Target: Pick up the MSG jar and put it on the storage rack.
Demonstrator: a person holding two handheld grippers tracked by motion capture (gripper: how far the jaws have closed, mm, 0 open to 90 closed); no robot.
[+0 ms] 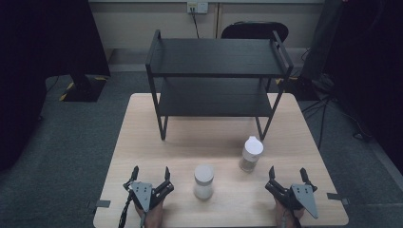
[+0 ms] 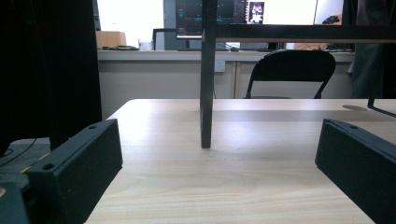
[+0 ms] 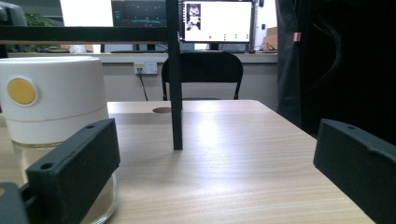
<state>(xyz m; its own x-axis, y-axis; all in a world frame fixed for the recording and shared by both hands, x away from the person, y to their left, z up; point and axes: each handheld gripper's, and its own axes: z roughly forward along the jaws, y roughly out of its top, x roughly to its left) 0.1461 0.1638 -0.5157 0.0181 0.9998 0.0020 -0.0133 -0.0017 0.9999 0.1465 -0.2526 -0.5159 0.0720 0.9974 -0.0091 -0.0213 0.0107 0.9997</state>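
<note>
Two white-lidded jars stand on the wooden table (image 1: 142, 137). One jar (image 1: 204, 181) sits between my two grippers near the front edge. The other jar (image 1: 250, 153) stands farther back and to the right; in the right gripper view this jar (image 3: 53, 121) shows close at the left, clear glass under a white cap with a yellow dot. My left gripper (image 1: 151, 175) rests at the front left, jaws open and nothing between them (image 2: 219, 168). My right gripper (image 1: 287, 174) rests at the front right, also open and bare (image 3: 217, 168).
A black two-tier shelf rack (image 1: 216, 57) stands on the far half of the table; one of its legs (image 2: 207, 93) rises ahead of the left gripper, another leg (image 3: 175, 79) ahead of the right. A black chair (image 1: 254, 30) stands behind the table.
</note>
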